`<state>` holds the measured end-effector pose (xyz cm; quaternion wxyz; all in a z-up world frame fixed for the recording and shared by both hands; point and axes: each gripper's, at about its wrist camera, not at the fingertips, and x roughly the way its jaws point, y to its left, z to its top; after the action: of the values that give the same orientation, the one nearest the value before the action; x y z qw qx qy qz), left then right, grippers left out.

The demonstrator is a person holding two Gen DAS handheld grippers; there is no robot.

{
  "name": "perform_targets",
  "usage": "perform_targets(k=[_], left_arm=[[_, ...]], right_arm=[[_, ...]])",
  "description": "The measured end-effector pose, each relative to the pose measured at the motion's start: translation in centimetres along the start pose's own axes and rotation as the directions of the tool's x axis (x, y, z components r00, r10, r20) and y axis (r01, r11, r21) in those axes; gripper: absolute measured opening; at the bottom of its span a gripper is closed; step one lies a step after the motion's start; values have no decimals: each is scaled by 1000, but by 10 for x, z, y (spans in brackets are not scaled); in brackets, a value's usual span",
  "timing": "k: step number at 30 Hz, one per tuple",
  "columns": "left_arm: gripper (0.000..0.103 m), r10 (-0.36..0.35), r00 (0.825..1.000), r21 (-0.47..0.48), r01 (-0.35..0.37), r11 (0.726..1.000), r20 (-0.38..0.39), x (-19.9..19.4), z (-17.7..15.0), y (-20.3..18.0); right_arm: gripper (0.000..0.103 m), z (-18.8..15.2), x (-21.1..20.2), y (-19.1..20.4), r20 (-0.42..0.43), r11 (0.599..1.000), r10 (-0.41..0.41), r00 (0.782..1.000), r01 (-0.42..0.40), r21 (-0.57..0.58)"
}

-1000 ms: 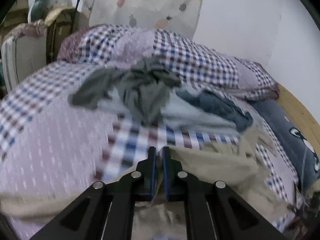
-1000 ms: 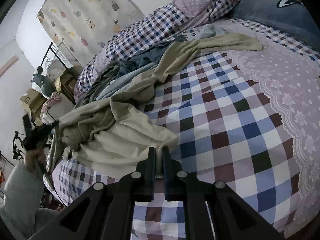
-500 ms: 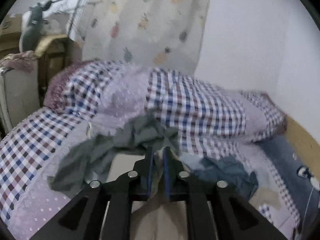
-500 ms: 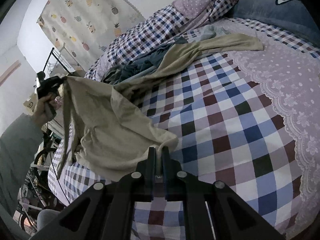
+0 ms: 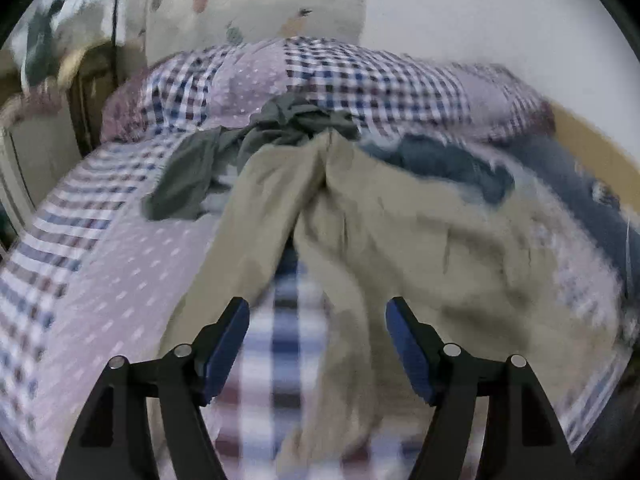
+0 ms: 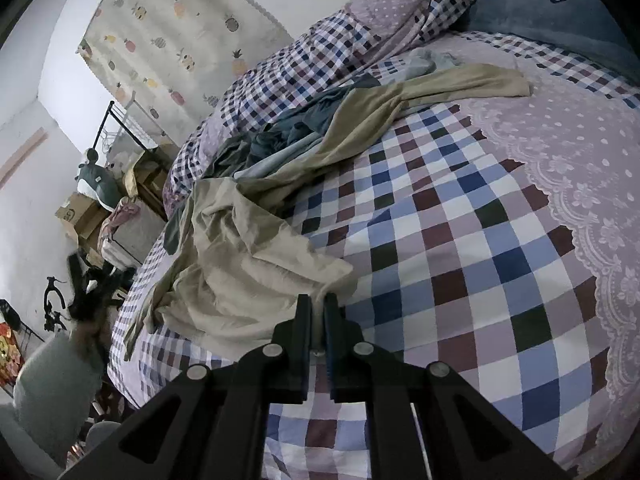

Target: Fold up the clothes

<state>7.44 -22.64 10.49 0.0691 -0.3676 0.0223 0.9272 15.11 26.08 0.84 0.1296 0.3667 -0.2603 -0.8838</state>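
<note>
khaki trousers [image 6: 256, 264]: soft, crumpled | right gripper [image 6: 316, 320]: pinching hem

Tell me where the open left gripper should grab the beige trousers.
Likely the crumpled waist end, opposite the corner the right gripper pinches. The left gripper should come in low from the bed's near edge: the fabric bunches up there, while the legs trail away flat.

No writing, label or number is legible anywhere.
</note>
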Motion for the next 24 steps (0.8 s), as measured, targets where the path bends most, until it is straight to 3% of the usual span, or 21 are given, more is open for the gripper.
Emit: perform_targets(k=[4,8,9,11,12,14,15,18,21,23,24], left_arm=[[75,141,990,166,-143,976,22,-15,-44,-35],[75,221,975,202,-214,956,-11,5,-58,-48],[71,243,970,201,-235,951,-17,12,-61,-49],[36,265,964,156,-258,953,-20,22,-62,-42],[6,273,962,97,-272,957,4,19,-61,-31],[6,260,966,-98,-257,962,18,11,-57,5],[6,245,969,-213,-236,948,18,6,-54,26],[7,181,983,-480,-154,863,10,-3,-64,85],[10,59,998,-589,-32,807,27,-6,-80,110],[26,-24,999,-594,43,803,39,-8,-83,107],[41,-44,998,-576,61,815,44,-10,-82,99]], right_arm=[[5,-1,0,3,5,1000,-5,1000,5,-4],[5,-2,2,8,4,1000,-14,1000,14,-15],[5,-2,2,8,3,1000,-18,1000,18,-19],[5,-2,3,10,2,999,-26,1000,26,-26],[5,-2,3,9,3,999,-29,1000,29,-24],[5,-2,3,8,5,999,-35,999,35,-18],[6,-1,3,7,6,999,-37,999,37,-17],[6,-1,6,8,-3,999,-40,999,40,-23],[6,-1,7,9,-6,999,-37,999,37,-26],[6,-1,8,11,-8,999,-35,999,35,-27],[6,-1,9,12,-9,999,-35,999,35,-28]])
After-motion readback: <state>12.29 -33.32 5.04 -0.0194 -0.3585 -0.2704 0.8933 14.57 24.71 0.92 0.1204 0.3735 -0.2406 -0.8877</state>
